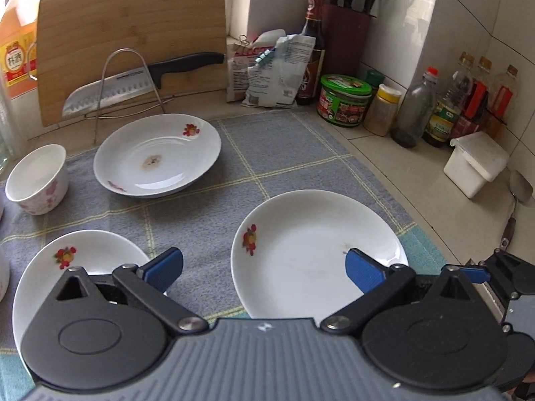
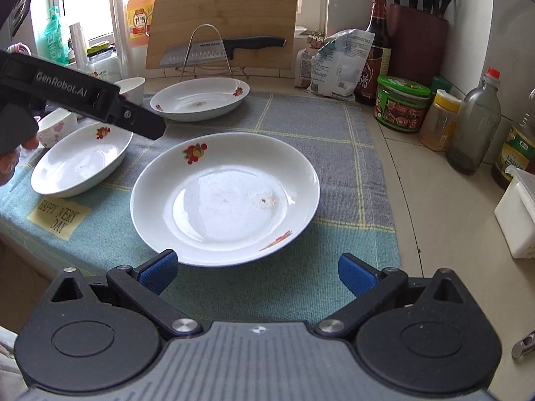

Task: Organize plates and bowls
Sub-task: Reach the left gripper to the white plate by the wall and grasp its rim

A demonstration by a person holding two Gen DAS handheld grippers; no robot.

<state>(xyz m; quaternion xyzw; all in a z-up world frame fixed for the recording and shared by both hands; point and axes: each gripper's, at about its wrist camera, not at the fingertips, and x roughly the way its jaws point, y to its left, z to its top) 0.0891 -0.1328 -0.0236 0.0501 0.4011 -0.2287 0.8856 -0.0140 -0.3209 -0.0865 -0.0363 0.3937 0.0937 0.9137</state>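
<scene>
Three white flower-print plates lie on a grey-blue checked cloth (image 1: pixel 274 153). My left gripper (image 1: pixel 264 262) is open and holds nothing. It hovers between the near-left plate (image 1: pixel 80 260) and the near-right plate (image 1: pixel 317 244), with its right finger over that plate's rim. The far plate (image 1: pixel 157 155) has a brown stain at its centre, and a small floral bowl (image 1: pixel 36 180) stands to its left. My right gripper (image 2: pixel 257 267) is open and holds nothing, just short of the near rim of the middle plate (image 2: pixel 224 197). The left plate (image 2: pixel 80 163), far plate (image 2: pixel 200 98) and two bowls (image 2: pixel 57 128) (image 2: pixel 132 88) lie beyond.
A knife on a wire rack (image 1: pixel 113 90) leans against a bamboo board (image 1: pixel 133 33) at the back. Bags, a sauce bottle (image 1: pixel 312 50), jars and oil bottles line the tiled right wall. A white box (image 1: pixel 474 163) and a spatula (image 1: pixel 516 200) sit at the right.
</scene>
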